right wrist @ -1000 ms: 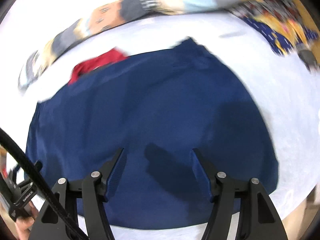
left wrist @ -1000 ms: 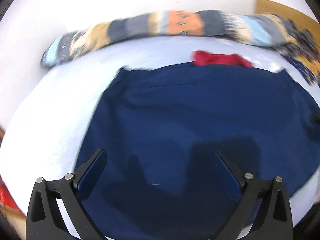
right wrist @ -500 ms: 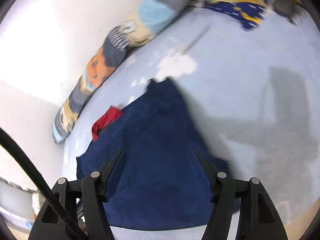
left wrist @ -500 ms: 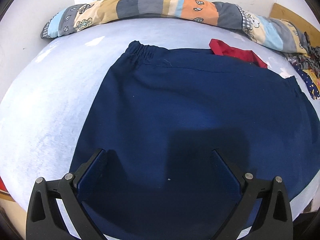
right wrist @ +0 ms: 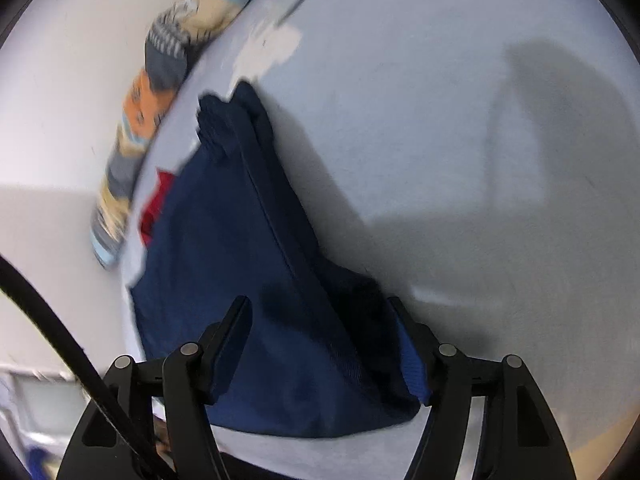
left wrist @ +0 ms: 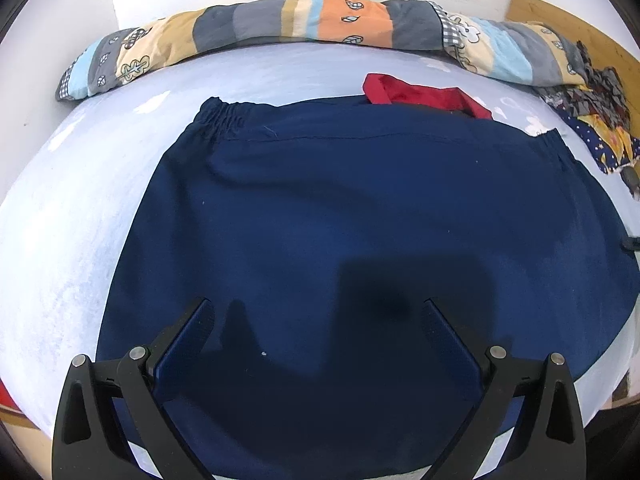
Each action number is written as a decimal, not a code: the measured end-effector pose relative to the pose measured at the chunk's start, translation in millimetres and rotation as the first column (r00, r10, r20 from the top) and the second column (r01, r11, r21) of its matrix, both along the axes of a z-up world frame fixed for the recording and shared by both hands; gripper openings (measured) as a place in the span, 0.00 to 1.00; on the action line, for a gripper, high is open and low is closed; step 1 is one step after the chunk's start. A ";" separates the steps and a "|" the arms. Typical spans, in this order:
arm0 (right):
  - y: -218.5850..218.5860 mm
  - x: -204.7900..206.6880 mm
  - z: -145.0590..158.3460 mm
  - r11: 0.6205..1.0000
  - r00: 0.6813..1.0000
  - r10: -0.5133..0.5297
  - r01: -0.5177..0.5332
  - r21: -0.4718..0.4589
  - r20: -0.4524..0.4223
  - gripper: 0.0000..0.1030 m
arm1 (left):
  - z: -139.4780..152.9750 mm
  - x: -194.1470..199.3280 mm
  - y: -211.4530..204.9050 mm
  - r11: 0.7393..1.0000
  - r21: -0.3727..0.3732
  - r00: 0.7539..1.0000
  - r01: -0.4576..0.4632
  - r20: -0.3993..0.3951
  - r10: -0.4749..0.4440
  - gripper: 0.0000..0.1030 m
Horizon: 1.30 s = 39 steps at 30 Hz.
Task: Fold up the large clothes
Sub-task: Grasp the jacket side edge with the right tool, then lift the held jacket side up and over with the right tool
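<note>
So the navy garment (left wrist: 360,220) is spread flat on the pale blue bed sheet (left wrist: 60,240), filling the middle and lower part of the left wrist view, with its gathered elastic waistband (left wrist: 224,118) running across the upper part of the frame from left to right, so the long edge lies crosswise to where the tongs point. A red cloth (left wrist: 416,94) peeks out from behind the waistband toward the upper right, and a patchwork bolster (left wrist: 280,20) sits along the wall at the top. The left gripper (left wrist: 316,308) hangs over the near middle of the fabric at the bottom of the frame, jaws spread wide with nothing between the pads, looks like it isn't touching the cloth. Over in the right wrist view things are blurrier: the navy garment runs diagonally from the upper left down to the bottom centre, and its side edge falls right between the fingers of the right gripper (right wrist: 320,308). Those jaws have just been opening and stand well apart, with the corner of the fabric in the gap but the pads not pinching it. Going by that, the right hand is the one nearer a graspable edge, the lower right corner, while the left one would need to shift out to the garment's left edge before any fold across the width.
</note>
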State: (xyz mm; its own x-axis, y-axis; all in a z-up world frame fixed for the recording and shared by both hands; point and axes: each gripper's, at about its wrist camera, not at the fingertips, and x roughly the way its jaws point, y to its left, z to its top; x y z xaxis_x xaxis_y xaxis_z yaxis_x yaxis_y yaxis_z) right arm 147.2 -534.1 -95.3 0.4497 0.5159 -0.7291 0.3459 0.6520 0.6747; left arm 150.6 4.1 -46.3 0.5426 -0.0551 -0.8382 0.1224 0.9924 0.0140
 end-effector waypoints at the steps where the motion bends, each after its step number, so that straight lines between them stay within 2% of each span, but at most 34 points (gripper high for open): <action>1: 0.5 6.0 -3.0 1.000 1.000 0.025 -0.026 0.011 0.014 0.80 | 0.1 -0.1 0.4 1.000 0.001 1.000 -0.001 0.001 0.001 1.00; 4: 7.2 24.2 -7.0 0.991 0.989 0.133 -0.134 0.010 0.071 0.81 | -0.2 2.2 0.0 1.000 -0.010 1.000 -0.001 0.000 0.001 1.00; 7: 16.1 35.8 -6.0 0.971 0.962 0.236 -0.237 -0.010 0.138 0.81 | -0.3 3.4 -3.8 1.000 -0.019 1.000 0.006 0.004 -0.006 1.00; 9: 24.0 43.8 -5.5 0.955 0.942 0.298 -0.293 -0.052 0.155 0.80 | 0.5 4.0 -8.2 1.000 -0.024 1.000 0.020 0.015 -0.019 1.00; 10: 27.0 46.5 -4.1 0.947 0.933 0.321 -0.313 -0.074 0.161 0.76 | 1.2 4.6 -10.9 0.999 -0.020 0.999 0.027 0.022 -0.026 1.00; 12: 29.4 46.3 -0.7 0.942 0.930 0.332 -0.317 -0.111 0.161 0.47 | 2.0 4.5 -15.0 0.999 -0.007 0.999 0.032 0.038 -0.032 1.00; 13: 28.5 46.3 1.8 0.943 0.930 0.327 -0.311 -0.117 0.166 0.23 | 1.5 5.7 -16.8 0.999 -0.001 0.998 0.038 0.043 -0.037 1.00; 14: 30.9 47.9 9.3 0.945 0.923 0.326 -0.312 -0.097 0.204 0.22 | 0.6 7.0 -18.7 0.999 0.007 0.998 0.041 0.042 -0.042 1.00; 17: 50.9 42.1 39.8 0.933 0.900 0.353 -0.318 -0.169 0.257 0.20 | -2.4 10.9 -20.8 0.999 0.025 0.998 0.039 0.041 -0.040 1.00; 20: 66.9 38.4 63.9 0.944 0.899 0.321 -0.277 -0.181 0.298 0.20 | -1.9 12.7 -20.6 1.000 0.014 0.998 0.027 0.049 -0.028 1.00; 24: 76.3 30.1 86.3 0.971 0.907 0.239 -0.210 -0.117 0.347 0.20 | 5.5 11.2 -24.9 1.000 -0.015 0.995 0.016 0.102 -0.014 1.00; 27: 86.9 23.1 101.2 0.982 0.903 0.188 -0.182 -0.051 0.387 0.20 | 7.2 10.4 -37.5 1.000 -0.009 0.992 0.029 0.124 -0.027 1.00; 28: 91.5 21.2 105.8 0.983 0.897 0.174 -0.183 -0.019 0.405 0.20 | 3.9 10.3 -46.0 0.999 0.007 0.992 0.050 0.113 -0.050 1.00; 31: 106.1 16.5 121.2 0.980 0.881 0.153 -0.195 0.047 0.448 0.20 | -23.1 12.9 -72.7 0.985 0.158 0.996 0.071 0.043 -0.078 1.00; 32: 109.5 14.8 125.5 0.977 0.874 0.152 -0.204 0.065 0.461 0.20 | -26.3 11.8 -77.1 0.980 0.185 0.995 0.070 0.058 -0.082 1.00; 35: 127.5 12.5 137.9 0.968 0.859 0.151 -0.228 0.101 0.490 0.20 | -20.2 12.9 -78.3 0.977 0.201 0.995 0.067 0.062 -0.081 0.98; 37: 137.5 11.2 146.0 0.964 0.847 0.156 -0.243 0.107 0.509 0.20 | -0.6 2.9 -70.5 0.982 0.188 0.984 0.017 0.171 -0.050 0.96; 39: 143.1 11.3 152.0 0.959 0.840 0.159 -0.257 0.122 0.519 0.20 | 6.6 2.5 -67.7 0.976 0.217 0.977 -0.005 0.211 -0.042 0.96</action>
